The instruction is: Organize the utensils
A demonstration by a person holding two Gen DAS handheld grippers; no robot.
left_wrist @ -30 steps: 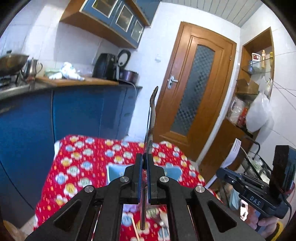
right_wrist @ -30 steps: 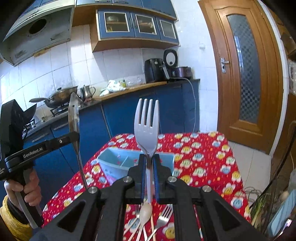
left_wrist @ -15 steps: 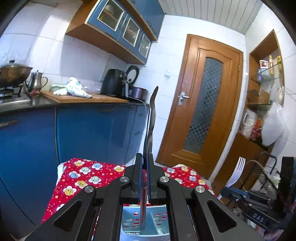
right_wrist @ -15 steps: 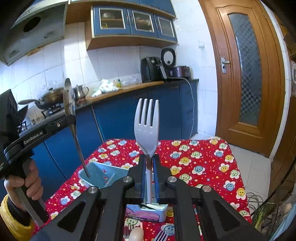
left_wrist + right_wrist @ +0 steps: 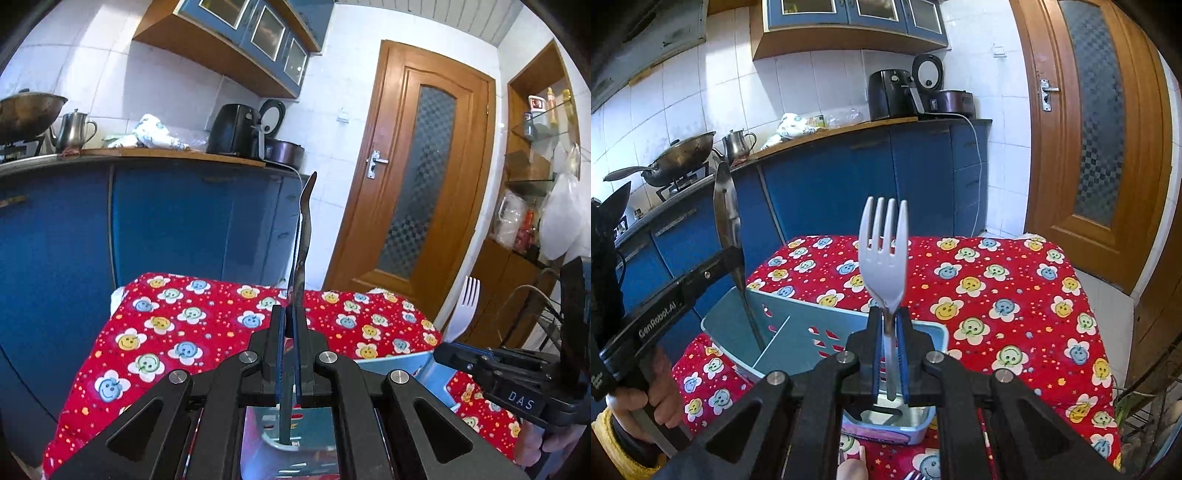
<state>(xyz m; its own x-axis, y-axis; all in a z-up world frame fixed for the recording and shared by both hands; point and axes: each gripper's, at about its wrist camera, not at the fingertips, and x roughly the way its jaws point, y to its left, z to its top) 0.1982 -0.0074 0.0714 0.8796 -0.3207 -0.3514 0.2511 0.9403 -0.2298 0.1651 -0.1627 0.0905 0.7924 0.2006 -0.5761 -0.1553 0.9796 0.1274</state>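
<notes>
While clamped: left jaws on knife [image 5: 303, 236], right jaws on fork [image 5: 884, 254].

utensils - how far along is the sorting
Midway. Nothing clearly sits in the blue caddy yet. In hand: the left tool grips a metal spoon, handle dipping into the caddy's left compartment; the right tool holds a white plastic fork above it. Left: releasing both, plus another fork at the bottom edge.

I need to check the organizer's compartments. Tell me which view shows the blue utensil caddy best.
The right wrist view: the blue utensil caddy shows its divider and slotted wall there. The left wrist view catches only one corner and a patch below the left tool.
</notes>
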